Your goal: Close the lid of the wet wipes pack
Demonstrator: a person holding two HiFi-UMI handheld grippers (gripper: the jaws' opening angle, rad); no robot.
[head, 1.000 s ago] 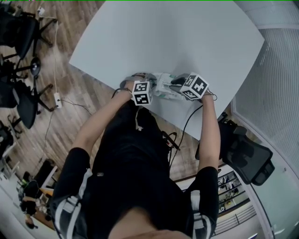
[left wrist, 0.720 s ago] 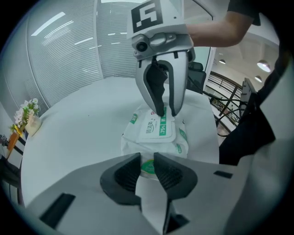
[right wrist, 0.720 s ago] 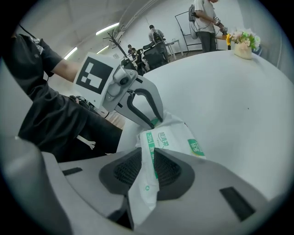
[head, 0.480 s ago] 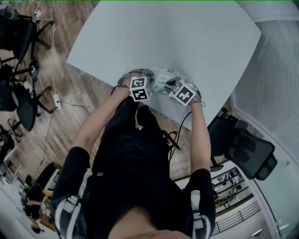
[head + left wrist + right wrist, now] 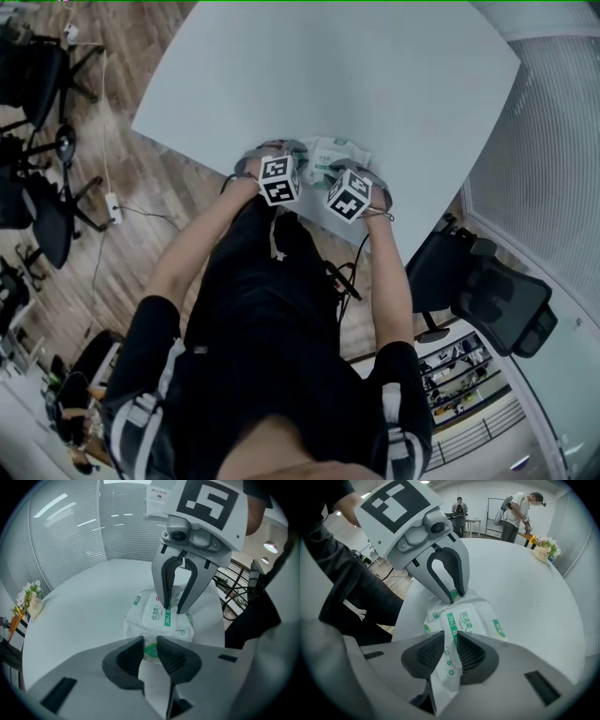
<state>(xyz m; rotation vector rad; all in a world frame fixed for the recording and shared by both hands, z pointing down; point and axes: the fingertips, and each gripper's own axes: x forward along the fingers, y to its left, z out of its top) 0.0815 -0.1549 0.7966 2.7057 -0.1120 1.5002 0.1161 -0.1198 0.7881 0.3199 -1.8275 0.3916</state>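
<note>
The wet wipes pack (image 5: 335, 153), white with green print, lies near the front edge of the white table (image 5: 375, 75). My left gripper (image 5: 149, 651) is shut on the sealed film at one end of the pack (image 5: 159, 616). From the opposite end my right gripper (image 5: 451, 649) pinches the pack's (image 5: 468, 620) film between its pads. Each gripper shows in the other's view: the right gripper (image 5: 174, 609) and the left gripper (image 5: 455, 596) stand at the far ends. The flat lid label (image 5: 164, 613) lies against the top of the pack. Both marker cubes (image 5: 279, 180) sit close together over the pack.
A small vase of flowers (image 5: 546, 548) stands at the far side of the table. Office chairs (image 5: 37, 84) and a cable are on the wooden floor at the left, and another chair (image 5: 487, 300) at the right. People stand in the background (image 5: 520, 508).
My right gripper has come down and moved left, closer to the left gripper, and tipped steeper over the pack's end. The left gripper has stayed put.
</note>
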